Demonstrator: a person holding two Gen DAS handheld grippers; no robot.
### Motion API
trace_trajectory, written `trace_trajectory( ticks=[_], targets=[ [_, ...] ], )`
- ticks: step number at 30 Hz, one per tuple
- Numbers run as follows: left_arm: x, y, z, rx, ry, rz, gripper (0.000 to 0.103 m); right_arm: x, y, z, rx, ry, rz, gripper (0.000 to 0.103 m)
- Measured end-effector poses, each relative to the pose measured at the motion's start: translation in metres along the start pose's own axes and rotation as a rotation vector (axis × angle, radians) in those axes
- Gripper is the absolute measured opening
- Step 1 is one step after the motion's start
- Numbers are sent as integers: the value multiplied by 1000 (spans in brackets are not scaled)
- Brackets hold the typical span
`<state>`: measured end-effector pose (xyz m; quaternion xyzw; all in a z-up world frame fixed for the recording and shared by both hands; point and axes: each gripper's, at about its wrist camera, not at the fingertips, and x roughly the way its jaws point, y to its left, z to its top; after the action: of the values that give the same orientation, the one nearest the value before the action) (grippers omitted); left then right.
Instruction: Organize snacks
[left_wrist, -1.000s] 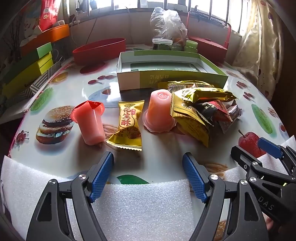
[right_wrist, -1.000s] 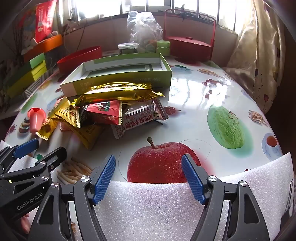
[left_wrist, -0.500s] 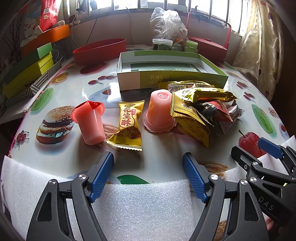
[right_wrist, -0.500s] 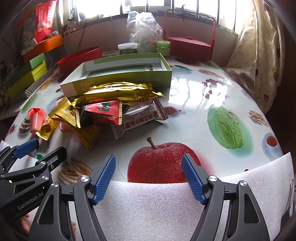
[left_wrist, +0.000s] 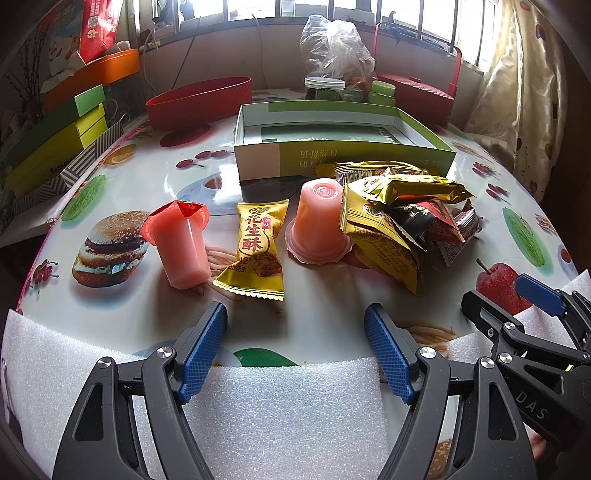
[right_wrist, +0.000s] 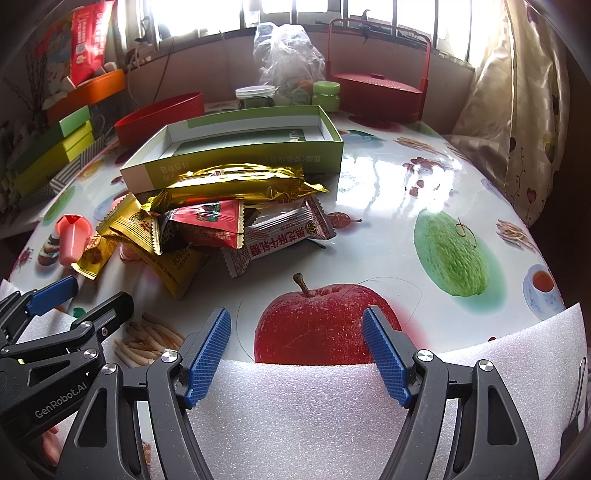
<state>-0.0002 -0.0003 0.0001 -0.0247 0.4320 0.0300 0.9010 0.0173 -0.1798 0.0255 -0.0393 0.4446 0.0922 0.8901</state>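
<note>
Left gripper (left_wrist: 295, 332): jaws spread wide, empty, low over the foam sheet (left_wrist: 284, 413).
Right gripper (right_wrist: 297, 338): likewise parted, holding nothing.
Snacks: yellow packet (left_wrist: 258, 247) between two pink jelly cups (left_wrist: 181, 243), beside a wrapper pile (right_wrist: 221, 218).
Green box (left_wrist: 332, 147): open, just behind the pile.

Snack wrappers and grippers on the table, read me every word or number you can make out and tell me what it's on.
"花生酥" and "12°": yellow snack packet.
"黑芝麻牛轧糖": white candy wrapper.
"GenRobot.AI": left gripper body.
"DAS": right gripper body.
"Susuqier", partly legible: yellow-green box.
Green tray side print: upside down, unreadable.
Red bag text: too blurred.
</note>
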Motion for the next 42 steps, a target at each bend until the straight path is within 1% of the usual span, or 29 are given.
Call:
trace_trajectory(
  ticks=[30,34,36,38,40,42],
  targets=[
    [0,-1,0,1,-1,-1,77,0,-1,-1,0,0,0,75],
    [0,1,2,9,11,-7,77,0,-1,-1,-5,3,6,74],
    [0,5,5,9,19,-29,77,0,-1,0,-23,7,28,74],
    [-1,12,8,-16,27,-62,77,-1,2,3,-48,12,65,74],
    [-2,23,11,-57,34,-87,77,-5,5,5,-77,-11,73,74],
    [-5,32,14,-86,18,-75,77,-13,6,10,-114,-46,70,74]
  ],
)
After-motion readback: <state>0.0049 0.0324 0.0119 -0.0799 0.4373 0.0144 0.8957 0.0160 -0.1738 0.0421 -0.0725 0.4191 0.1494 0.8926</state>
